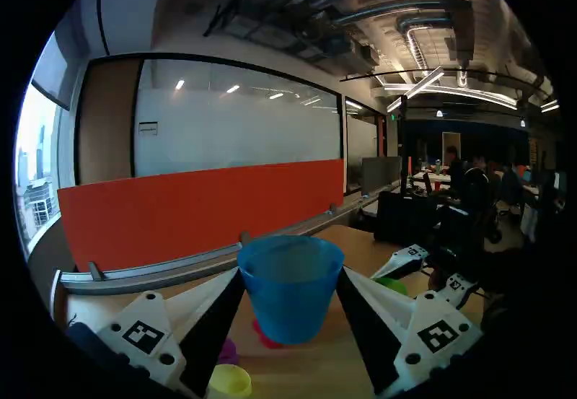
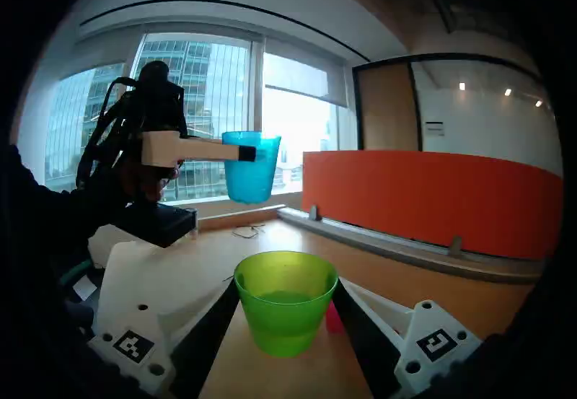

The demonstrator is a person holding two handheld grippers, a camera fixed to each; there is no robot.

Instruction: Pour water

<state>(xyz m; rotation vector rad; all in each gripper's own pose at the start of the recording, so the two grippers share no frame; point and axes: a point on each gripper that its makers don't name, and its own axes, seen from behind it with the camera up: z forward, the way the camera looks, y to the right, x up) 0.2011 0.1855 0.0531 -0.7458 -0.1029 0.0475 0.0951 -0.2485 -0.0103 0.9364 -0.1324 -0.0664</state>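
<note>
While the jaws of the left gripper (image 1: 291, 275) clamp the upright blue cup (image 1: 291, 298) aloft and those of the right gripper (image 2: 287, 283) clamp the green cup (image 2: 285, 309) near the tabletop (image 2: 404, 291), recommend aligning rims closely, then tilting slowly.

An open-plan office high in a city tower. A long wooden desk (image 2: 404, 283) runs beside an orange partition screen (image 1: 202, 211), behind which stands a glass-walled room (image 1: 238, 125) with frosted panels. Overhead, exposed pipes and ducts (image 1: 382, 9) cross a bare ceiling hung with linear strip lights (image 1: 425, 81). Farther down the floor, people sit at rows of workstations (image 1: 476, 182) in dim light. In the right gripper view, tall windows (image 2: 202, 110) with a roller blind (image 2: 303, 74) half drawn look out on glass high-rise buildings (image 2: 72, 125).
</note>
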